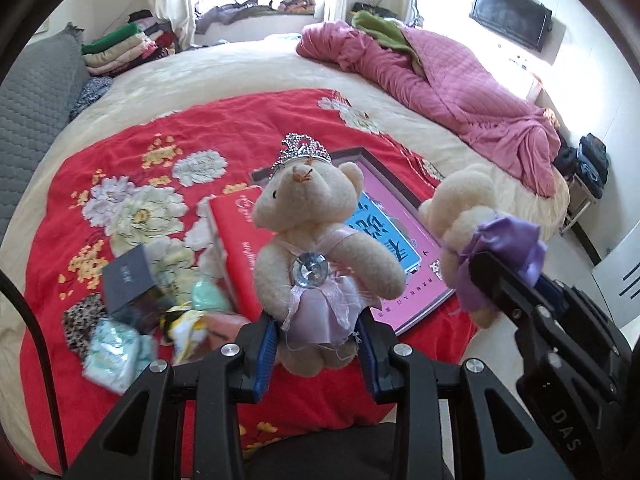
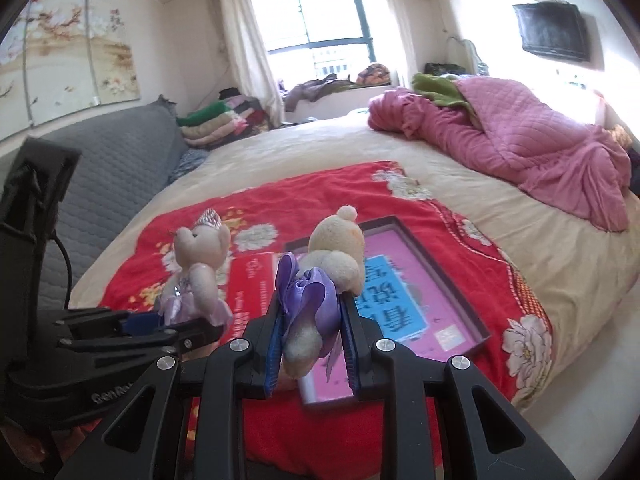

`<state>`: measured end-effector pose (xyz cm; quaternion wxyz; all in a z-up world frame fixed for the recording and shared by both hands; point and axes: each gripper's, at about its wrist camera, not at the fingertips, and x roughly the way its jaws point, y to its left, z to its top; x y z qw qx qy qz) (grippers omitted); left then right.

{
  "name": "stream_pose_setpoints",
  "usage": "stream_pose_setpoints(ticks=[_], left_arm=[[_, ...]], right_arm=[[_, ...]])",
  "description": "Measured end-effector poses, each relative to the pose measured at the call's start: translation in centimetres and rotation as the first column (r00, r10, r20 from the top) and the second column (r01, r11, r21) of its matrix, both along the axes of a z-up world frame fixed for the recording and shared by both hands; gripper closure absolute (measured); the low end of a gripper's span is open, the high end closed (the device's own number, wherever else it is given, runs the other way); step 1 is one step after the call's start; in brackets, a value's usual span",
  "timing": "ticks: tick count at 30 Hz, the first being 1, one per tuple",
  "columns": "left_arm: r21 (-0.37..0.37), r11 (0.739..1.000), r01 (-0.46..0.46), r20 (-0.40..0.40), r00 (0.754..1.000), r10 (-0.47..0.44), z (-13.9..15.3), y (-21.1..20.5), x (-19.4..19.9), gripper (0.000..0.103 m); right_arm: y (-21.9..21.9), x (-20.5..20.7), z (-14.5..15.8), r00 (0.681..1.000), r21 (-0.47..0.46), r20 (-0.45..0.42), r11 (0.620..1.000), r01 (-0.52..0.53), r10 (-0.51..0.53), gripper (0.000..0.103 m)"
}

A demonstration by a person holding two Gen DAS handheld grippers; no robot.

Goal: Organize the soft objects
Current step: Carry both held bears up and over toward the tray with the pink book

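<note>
A cream teddy bear with a silver tiara and pink dress [image 1: 316, 248] hangs upright above the red blanket, my left gripper [image 1: 318, 340] shut on its skirt and legs. To its right, a second cream bear in a purple dress [image 1: 472, 236] is held by my right gripper [image 2: 314, 328], whose blue pads press on its purple skirt [image 2: 308, 300]; that bear faces away from the camera. In the right wrist view the tiara bear [image 2: 200, 264] and the left gripper [image 2: 172, 326] show at the left. A pink open box [image 2: 408, 292] lies on the blanket below both bears.
A red book-like box [image 1: 240, 248] lies beside the pink box on the red flowered blanket [image 1: 140, 152]. Several small soft items and a dark card [image 1: 128, 280] are piled at the left. A pink quilt [image 1: 460, 88] lies far right, folded clothes [image 1: 120, 48] far left.
</note>
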<state>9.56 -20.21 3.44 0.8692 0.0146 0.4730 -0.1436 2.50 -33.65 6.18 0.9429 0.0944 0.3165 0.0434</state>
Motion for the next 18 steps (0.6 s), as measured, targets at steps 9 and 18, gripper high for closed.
stream_pose_setpoints(ticks=[9, 18], left_arm=[[0.041, 0.998, 0.045, -0.059, 0.997, -0.042, -3.1, -4.1, 2.2, 0.067], [0.096, 0.99, 0.105, -0.123, 0.988, -0.093, -6.5, -7.7, 4.2, 0.067]], right_arm=[[-4.4, 1.4, -1.7, 0.998, 0.039, -0.024, 0.998, 0.059, -0.058, 0.076], [-9.6, 3.8, -4.5, 0.991, 0.108, -0.078, 0.987, 0.118, -0.11, 0.077]])
